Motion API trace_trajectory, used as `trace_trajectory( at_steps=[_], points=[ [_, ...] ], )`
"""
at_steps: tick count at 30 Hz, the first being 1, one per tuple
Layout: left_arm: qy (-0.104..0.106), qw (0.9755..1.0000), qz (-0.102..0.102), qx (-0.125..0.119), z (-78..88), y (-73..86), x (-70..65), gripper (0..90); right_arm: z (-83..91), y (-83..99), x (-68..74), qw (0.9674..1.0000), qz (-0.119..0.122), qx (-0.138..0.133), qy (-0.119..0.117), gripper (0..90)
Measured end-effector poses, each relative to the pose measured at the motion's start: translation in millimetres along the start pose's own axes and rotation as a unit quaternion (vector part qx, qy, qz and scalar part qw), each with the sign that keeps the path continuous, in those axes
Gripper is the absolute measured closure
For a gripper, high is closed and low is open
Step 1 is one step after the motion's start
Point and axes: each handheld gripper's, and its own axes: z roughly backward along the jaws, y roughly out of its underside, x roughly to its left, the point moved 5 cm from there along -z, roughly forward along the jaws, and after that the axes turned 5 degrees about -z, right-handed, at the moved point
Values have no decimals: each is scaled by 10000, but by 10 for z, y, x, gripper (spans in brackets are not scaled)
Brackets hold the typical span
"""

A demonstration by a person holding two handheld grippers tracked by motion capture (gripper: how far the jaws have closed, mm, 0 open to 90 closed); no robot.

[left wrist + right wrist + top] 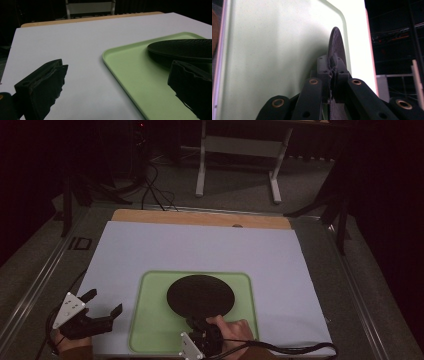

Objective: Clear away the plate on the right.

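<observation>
Right now the black plate (200, 295) sits in the middle of the green tray (150, 325), and you've got its near rim pinched: your right gripper (197, 325) has its jaws clamped tight on the plate's edge, with the right gripper view showing that edge (336, 42) running straight up between the two pads. Your right hand (235, 332) rests over the tray's near right part, cable trailing off along the tabletop's front edge.

Over on the other side, your left gripper (102, 305) hovers above the white tabletop (200, 250) just beside the tray's left rim, jaws spread wide with nothing between them. From the left gripper view, the tray's corner (110, 56) lies between those jaws, the plate (182, 48) beyond.

Around the tray the white sheet is bare. A strip of wood (200, 217) edges the far side of the tabletop. Beyond it, on the grey floor, stand a white table frame (240, 160) and loose black cables (155, 190), well apart from your work.
</observation>
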Motion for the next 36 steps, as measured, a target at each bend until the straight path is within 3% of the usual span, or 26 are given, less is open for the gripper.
trace_trajectory(
  at_steps=[4, 9, 12, 13, 15, 19, 22, 24, 31, 36],
  points=[
    [-3, 10000, 1, 6, -3, 0, -1, 10, -15, 5, 36, 9998, -146, 11, -140, 862],
    [-9, 10000, 8, 7, -2, 1, 0, 10, -76, 19, 177, 9992, -113, 74, -369, 837],
    [-7, 10000, 11, 6, -1, 1, 0, 10, -101, 6, 236, 9973, -299, -80, -673, 804],
    [-8, 10000, 9, 12, -2, 2, 1, 10, -97, -5, 243, 9971, -372, -134, -651, 797],
    [-8, 10000, 9, 10, -1, 2, 1, 10, -85, -6, 194, 9973, -419, -125, -590, 767],
    [-9, 10000, 12, 12, -1, 3, 1, 10, -8, 7, 22, 9936, -845, -308, -683, 721],
    [-11, 10000, 8, 17, -2, 2, 0, 10, 28, 11, -48, 9922, -979, -378, -679, 692],
    [-9, 10000, 9, 24, -5, 3, -2, 10, 61, 10, -123, 9881, -1272, -508, -695, 641],
    [-7, 10000, 9, 18, -3, 3, 0, 10, 88, 57, -254, 9793, -1759, -607, -794, 527],
    [-12, 10000, 12, 19, -2, 3, 1, 10, 155, 94, -354, 9769, -1937, -637, -644, 497]
  ],
)
